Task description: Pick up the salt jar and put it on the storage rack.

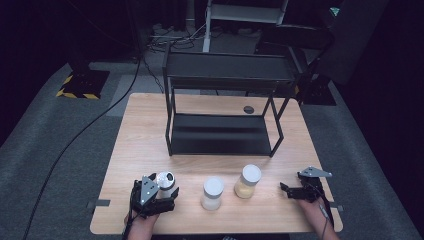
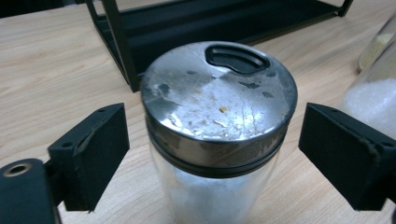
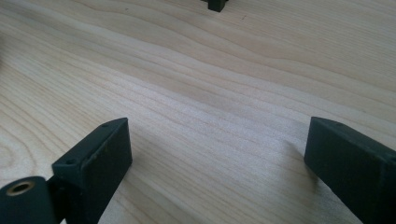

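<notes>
A glass shaker jar (image 1: pixel 165 180) with a worn metal lid and a black pour opening stands near the table's front left; white grains fill its lower part (image 2: pixel 218 107). My left gripper (image 1: pixel 167 190) sits around it, one black jaw on each side of the lid, with a gap on both sides (image 2: pixel 215 128), so it is open and not pressing. My right gripper (image 1: pixel 291 186) rests low at the front right, pointing left, its jaws wide apart over bare wood (image 3: pixel 219 140) with nothing between them.
Two white-lidded jars stand in the front middle: one with white contents (image 1: pixel 212 193), one with yellowish contents (image 1: pixel 248 181). A black two-shelf rack (image 1: pixel 222 100) fills the table's far half. A small dark disc (image 1: pixel 248 109) lies behind it.
</notes>
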`<state>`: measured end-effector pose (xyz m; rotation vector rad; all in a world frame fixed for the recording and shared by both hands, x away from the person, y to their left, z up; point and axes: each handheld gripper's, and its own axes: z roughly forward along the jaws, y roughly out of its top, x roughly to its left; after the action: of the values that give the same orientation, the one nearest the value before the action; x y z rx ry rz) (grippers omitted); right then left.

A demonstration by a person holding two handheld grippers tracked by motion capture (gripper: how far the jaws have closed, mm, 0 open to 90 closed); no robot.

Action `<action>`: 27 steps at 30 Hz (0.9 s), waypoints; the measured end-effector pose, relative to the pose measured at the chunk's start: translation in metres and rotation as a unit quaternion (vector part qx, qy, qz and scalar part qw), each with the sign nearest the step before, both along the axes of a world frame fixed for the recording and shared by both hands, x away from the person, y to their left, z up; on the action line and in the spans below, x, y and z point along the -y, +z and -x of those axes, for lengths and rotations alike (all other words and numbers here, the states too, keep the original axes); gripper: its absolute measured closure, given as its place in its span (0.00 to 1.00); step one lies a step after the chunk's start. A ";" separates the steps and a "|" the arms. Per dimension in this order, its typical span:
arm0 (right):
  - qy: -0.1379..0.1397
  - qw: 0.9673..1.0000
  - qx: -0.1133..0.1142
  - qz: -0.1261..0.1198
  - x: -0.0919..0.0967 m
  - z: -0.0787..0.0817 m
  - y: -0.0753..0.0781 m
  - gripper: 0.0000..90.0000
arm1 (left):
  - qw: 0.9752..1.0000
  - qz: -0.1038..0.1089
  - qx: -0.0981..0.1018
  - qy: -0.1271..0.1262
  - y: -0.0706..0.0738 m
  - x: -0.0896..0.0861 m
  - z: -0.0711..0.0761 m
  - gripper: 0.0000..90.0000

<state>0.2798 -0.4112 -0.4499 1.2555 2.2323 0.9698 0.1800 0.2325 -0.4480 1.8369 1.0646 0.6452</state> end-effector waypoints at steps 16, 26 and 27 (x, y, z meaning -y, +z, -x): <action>0.008 1.000 0.002 -0.001 0.002 0.001 0.000 0.10 | 0.998 -0.020 -0.051 0.000 0.001 0.005 -0.017 0.33; 0.008 1.000 0.001 -0.001 0.001 0.000 0.000 0.10 | 0.998 -0.027 -0.065 -0.002 0.009 0.009 -0.019 0.34; 0.007 1.000 0.002 -0.001 0.000 0.000 0.000 0.11 | 0.998 -0.026 -0.065 -0.004 0.010 0.009 -0.019 0.34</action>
<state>0.2794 -0.4116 -0.4502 1.2405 2.2406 0.9789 0.1994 0.2233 -0.4380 1.9483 1.1334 0.5587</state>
